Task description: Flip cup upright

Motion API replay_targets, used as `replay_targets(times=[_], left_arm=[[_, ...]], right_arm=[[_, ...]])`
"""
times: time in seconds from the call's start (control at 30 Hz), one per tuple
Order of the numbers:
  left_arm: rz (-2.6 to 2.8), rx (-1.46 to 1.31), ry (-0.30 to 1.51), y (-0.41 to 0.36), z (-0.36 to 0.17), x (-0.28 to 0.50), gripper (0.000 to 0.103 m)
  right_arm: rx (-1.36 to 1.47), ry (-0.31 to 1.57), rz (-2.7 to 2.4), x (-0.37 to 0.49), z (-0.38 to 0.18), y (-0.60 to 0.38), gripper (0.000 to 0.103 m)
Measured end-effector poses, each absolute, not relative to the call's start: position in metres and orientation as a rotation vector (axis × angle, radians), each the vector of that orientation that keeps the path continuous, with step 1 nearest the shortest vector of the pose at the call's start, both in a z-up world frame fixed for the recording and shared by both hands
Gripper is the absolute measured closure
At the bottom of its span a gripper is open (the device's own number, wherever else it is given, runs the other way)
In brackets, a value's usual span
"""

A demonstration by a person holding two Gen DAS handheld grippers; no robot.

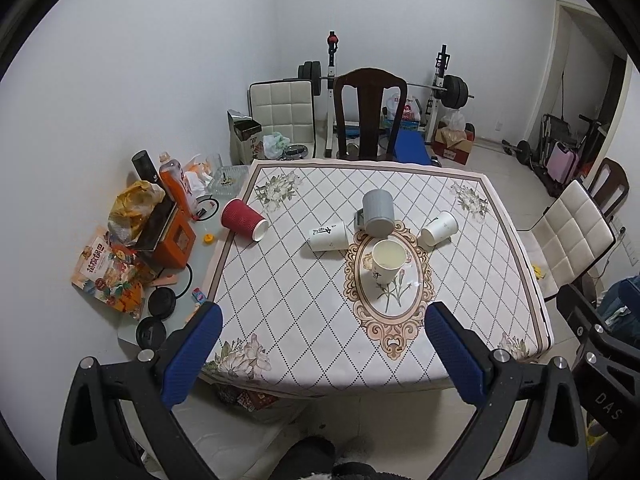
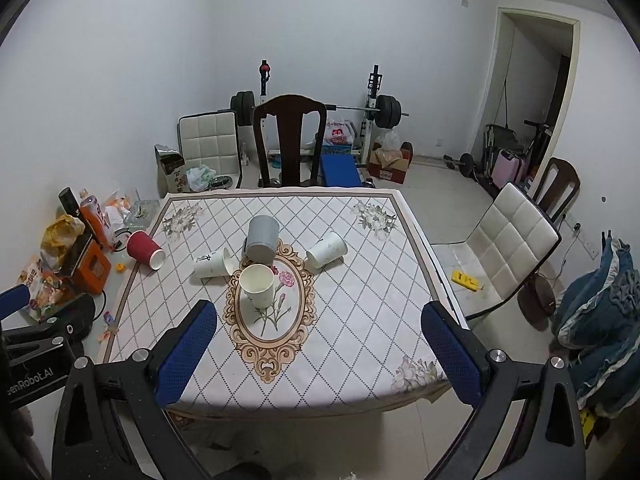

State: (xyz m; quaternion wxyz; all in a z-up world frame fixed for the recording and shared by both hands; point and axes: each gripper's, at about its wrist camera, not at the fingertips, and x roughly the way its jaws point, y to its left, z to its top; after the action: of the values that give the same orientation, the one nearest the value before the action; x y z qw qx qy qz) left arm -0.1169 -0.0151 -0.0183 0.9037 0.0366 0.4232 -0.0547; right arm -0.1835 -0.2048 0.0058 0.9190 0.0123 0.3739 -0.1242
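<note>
Several cups sit on the patterned table [image 1: 280, 292] [image 2: 360, 300]. A white paper cup [image 1: 387, 261] [image 2: 258, 285] stands upright on the oval motif. A grey mug [image 1: 378, 213] [image 2: 261, 237] stands upside down behind it. A white cup with black writing [image 1: 329, 236] [image 2: 212, 263] lies on its side to the left. Another white cup [image 1: 439, 228] [image 2: 327, 249] lies on its side to the right. A red ribbed cup [image 1: 243, 219] [image 2: 145, 249] lies at the table's left edge. My left gripper [image 1: 322, 344] and right gripper [image 2: 318, 344] are open and empty, held before the near edge.
A dark wooden chair [image 1: 370, 112] stands at the far side, a white padded chair [image 1: 568, 236] [image 2: 504, 248] at the right. Snack bags, an orange box [image 1: 172, 236] and bottles crowd a side surface at the left. A barbell rack stands behind.
</note>
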Motion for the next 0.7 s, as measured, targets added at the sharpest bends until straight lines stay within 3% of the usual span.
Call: replay_targets(times=[0.7], left_arm=[[-0.055,0.095,0.862,-0.0073,-0.0144,-0.1182,0.000]], right_arm=[[0.033,0.778,-0.248,-0.1809,-0.0024,-0.2048,0.000]])
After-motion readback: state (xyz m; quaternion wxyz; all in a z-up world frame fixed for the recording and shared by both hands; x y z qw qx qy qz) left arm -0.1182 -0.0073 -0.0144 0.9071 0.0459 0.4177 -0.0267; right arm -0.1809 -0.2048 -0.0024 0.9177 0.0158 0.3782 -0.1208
